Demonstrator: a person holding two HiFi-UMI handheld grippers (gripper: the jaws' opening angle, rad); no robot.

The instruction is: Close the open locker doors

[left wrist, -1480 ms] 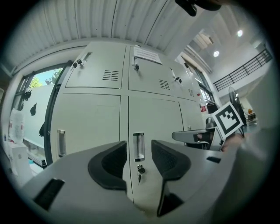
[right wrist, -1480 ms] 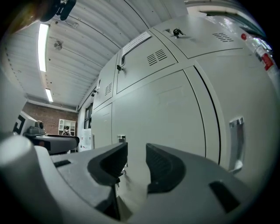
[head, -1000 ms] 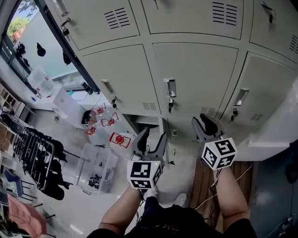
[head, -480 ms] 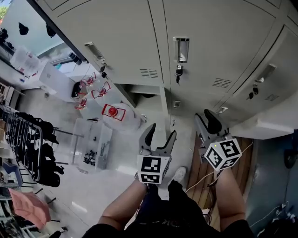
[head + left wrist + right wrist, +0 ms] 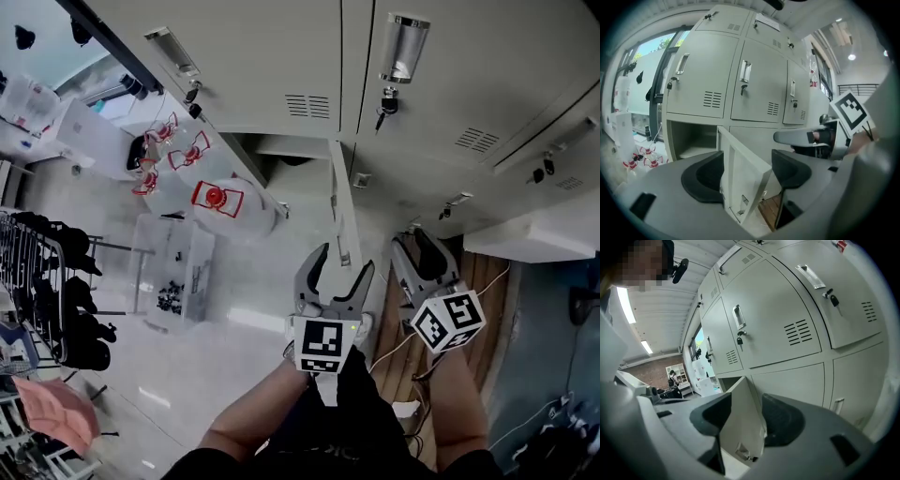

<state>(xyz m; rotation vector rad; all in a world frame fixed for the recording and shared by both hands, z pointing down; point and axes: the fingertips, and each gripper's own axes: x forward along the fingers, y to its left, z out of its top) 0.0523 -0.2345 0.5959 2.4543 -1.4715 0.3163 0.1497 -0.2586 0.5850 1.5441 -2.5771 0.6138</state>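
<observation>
A bottom-row locker door [image 5: 339, 202] stands open, edge-on to me in the head view, beside its empty compartment [image 5: 286, 150]. The lockers [image 5: 441, 56] above and to the right are closed. My left gripper [image 5: 339, 264] is at the door's free edge. Its jaws have just been opening and stand wide; the door [image 5: 740, 173] shows in the gap, with no pad pressing on it. My right gripper [image 5: 419, 246] hangs just right of the door. Its jaws have also just been opening, and the door [image 5: 743, 423] shows between them from the other side.
Water jugs with red labels [image 5: 220, 199] and a clear plastic bin [image 5: 178, 272] stand on the floor left of the open compartment. A rack of dark clothes [image 5: 56, 291] is farther left. Wooden boards [image 5: 469, 281] with cables lie under the right arm.
Both grippers have sunk from the middle row of lockers to the bottom row and closed in on the open door. Both pairs of jaws stand wider than before.
</observation>
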